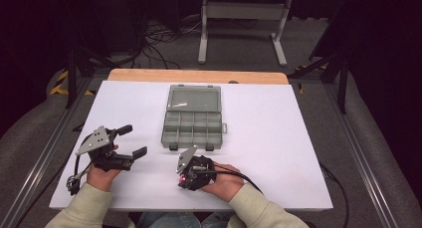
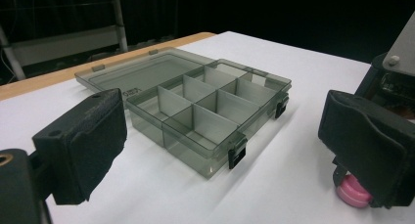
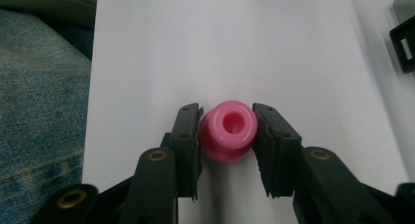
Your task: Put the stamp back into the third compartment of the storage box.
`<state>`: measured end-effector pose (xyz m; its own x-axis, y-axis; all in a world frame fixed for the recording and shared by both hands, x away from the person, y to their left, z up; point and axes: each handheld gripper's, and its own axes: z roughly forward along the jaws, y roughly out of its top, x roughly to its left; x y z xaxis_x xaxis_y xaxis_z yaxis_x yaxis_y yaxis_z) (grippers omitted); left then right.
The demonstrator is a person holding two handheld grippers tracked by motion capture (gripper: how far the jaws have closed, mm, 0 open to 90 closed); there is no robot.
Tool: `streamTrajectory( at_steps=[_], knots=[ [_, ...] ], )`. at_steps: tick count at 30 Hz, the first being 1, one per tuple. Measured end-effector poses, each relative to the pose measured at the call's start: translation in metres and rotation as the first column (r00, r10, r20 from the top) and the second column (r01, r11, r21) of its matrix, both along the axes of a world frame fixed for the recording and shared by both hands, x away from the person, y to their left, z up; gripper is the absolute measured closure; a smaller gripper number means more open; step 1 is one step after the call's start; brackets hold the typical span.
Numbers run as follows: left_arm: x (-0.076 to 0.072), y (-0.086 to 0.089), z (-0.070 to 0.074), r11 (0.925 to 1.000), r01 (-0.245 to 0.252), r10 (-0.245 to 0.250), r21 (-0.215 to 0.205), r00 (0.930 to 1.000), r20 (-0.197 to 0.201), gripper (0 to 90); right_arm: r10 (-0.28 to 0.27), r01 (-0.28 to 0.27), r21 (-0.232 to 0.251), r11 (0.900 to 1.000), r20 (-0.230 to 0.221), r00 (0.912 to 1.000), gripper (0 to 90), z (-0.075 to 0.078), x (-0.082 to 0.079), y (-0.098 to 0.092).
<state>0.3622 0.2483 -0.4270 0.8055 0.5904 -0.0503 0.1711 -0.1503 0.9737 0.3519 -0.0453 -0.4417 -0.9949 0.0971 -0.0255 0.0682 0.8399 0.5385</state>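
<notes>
Open compartment box point(image 1: 193, 123) (lid back) on white table point(image 1: 278, 138).

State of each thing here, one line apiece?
Compartment box: lid open and laid flat behind it, compartments empty.
Pink spool: on the table, pinched between the right gripper's pads.
Right gripper: shut on the spool.
Left gripper: open, holding nothing.

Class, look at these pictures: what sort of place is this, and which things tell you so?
Probably a lab or workshop recording bench: a white work board on a table, loose cables on the grey floor behind, a metal stand frame, and dark surroundings.
</notes>
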Motion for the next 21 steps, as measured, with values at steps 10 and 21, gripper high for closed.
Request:
streamTrajectory(
  at_steps=[10, 21],
  knots=[
    [0.000, 0.000, 0.000, 1.0000, -0.005, 0.005, 0.003, 1.0000, -0.001, 5.1, -0.017, 0.017, 0.036, 0.999, 0.007, 0.9998, 64.6, 0.018, 0.000, -0.005],
    [0.001, 0.000, -0.001, 1.0000, -0.006, 0.006, 0.000, 1.0000, -0.001, 5.0, -0.041, 0.039, 0.074, 0.996, 0.026, 0.9988, 64.6, 0.044, 0.008, -0.016]
  ],
)
